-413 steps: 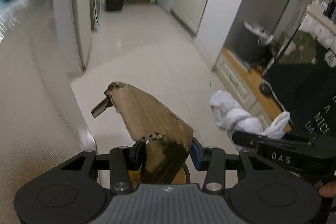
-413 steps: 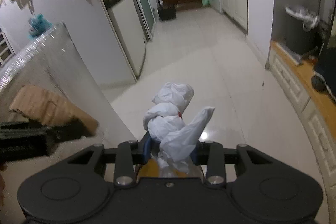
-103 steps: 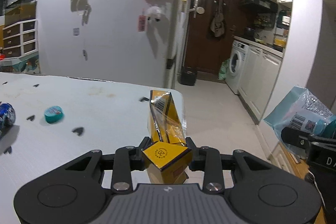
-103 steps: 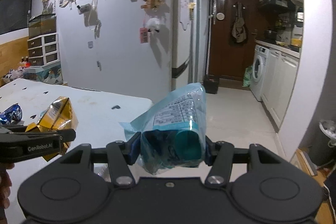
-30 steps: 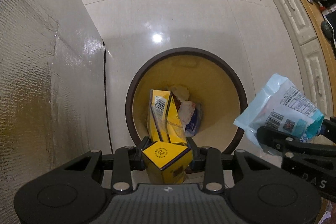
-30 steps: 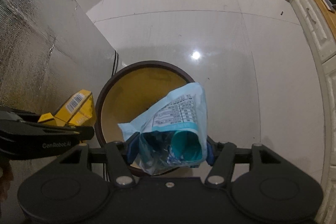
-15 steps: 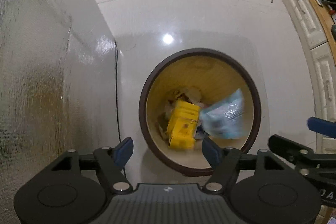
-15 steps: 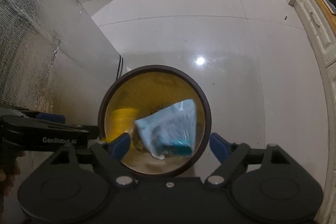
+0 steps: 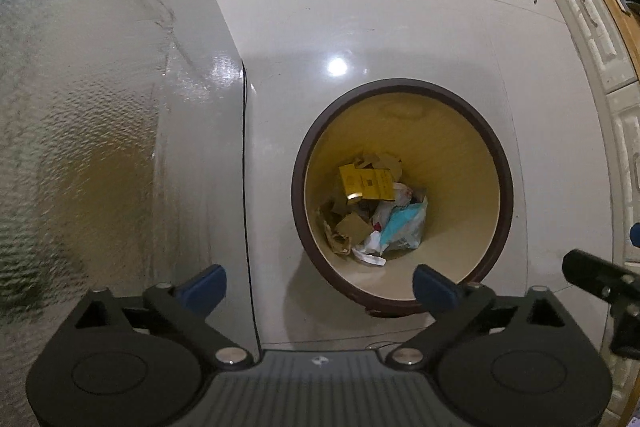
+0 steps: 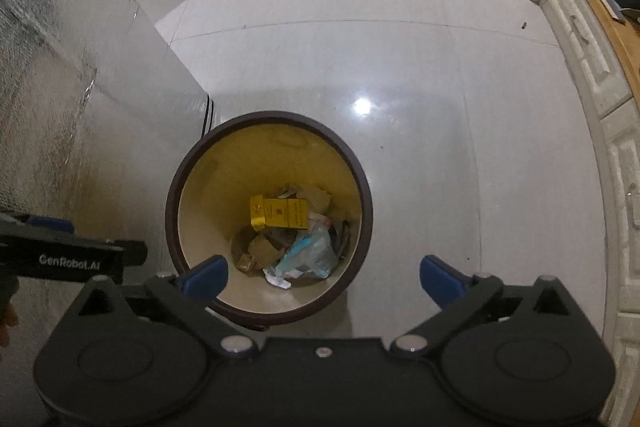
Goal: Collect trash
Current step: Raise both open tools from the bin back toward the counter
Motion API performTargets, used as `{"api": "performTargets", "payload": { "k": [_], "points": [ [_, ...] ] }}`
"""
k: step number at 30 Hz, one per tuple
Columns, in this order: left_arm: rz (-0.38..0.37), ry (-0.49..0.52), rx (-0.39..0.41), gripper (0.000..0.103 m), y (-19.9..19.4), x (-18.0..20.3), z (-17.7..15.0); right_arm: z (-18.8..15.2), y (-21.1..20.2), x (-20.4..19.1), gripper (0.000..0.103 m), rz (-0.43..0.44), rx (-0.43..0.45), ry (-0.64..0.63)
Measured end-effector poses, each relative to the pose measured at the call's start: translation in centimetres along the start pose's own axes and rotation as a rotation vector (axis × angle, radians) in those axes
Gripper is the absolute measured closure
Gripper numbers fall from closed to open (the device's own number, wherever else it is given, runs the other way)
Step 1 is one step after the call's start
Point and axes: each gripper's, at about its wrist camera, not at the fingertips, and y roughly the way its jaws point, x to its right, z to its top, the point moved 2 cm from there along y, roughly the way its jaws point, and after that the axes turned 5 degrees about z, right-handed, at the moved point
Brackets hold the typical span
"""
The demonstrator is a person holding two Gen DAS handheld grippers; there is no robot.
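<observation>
1. Glossy pale floor tiles [image 10: 400,67] fill both views, with a foil-covered panel [image 9: 80,107] on the left and the round brown-rimmed bin [image 10: 362,195] standing just beside it.
2. Left tool [image 9: 318,285] and right tool [image 10: 322,275] both hang above the bin, jaws spread wide and empty.
3. Inside the bin lie a yellow carton [image 10: 278,213], a pale blue plastic bag [image 10: 314,253], cardboard scraps [image 9: 352,227] and white paper.
4. Judging by this, the drop is done; the next move calls for turning away to find more trash.
</observation>
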Motion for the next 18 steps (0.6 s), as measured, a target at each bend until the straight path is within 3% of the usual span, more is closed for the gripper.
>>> {"api": "performTargets", "payload": {
  "k": [9, 18],
  "points": [
    [-0.012, -0.008, 0.028, 0.000, -3.1, -0.7, -1.0, -0.4, -2.7, 0.1, 0.000, -0.019, 0.011, 0.001],
    [0.004, 0.000, 0.116, 0.000, -7.8, -1.5, -2.2, -1.3, -6.4, -0.1, 0.000, -0.039, 0.025, 0.001]
  ]
}}
